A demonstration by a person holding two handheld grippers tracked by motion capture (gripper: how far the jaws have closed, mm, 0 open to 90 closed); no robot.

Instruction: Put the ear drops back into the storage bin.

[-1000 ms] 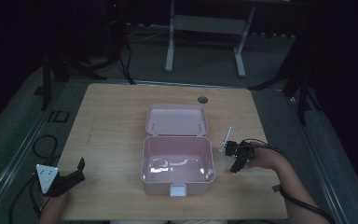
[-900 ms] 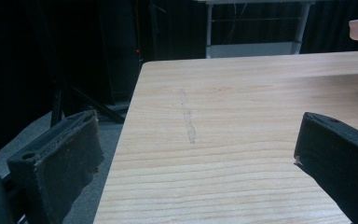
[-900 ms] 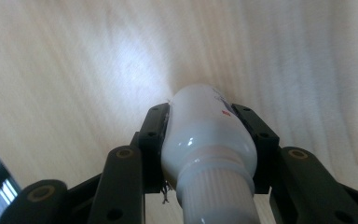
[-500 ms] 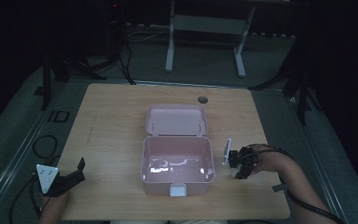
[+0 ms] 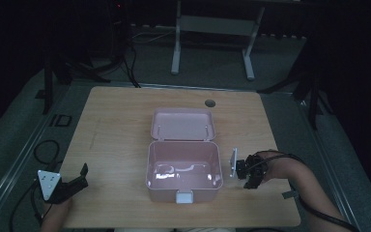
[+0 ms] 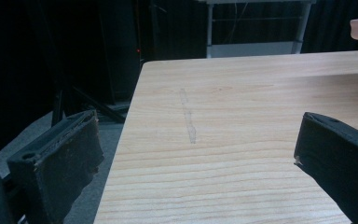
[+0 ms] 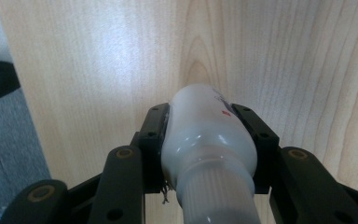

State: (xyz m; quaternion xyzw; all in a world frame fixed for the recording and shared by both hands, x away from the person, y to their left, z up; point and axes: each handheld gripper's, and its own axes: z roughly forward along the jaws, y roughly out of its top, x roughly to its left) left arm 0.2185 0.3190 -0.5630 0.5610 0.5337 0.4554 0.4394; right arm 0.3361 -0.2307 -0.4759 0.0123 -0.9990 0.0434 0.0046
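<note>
Bare table [image 5: 116,140] lies wide between the left gripper [image 5: 72,182] and the open box [image 5: 183,169]. The right gripper [image 5: 248,175] hangs just beside the box's right wall.

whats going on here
A person sits at a wooden table with a tool in each hand. The right tool is clamped on a small white bottle, held just right of an open pink box. The left tool rests open near the table's near left corner, holding nothing.

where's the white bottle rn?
Clamped between the right gripper jaws: the white bottle is above the table, just right of the open pink box.
</note>
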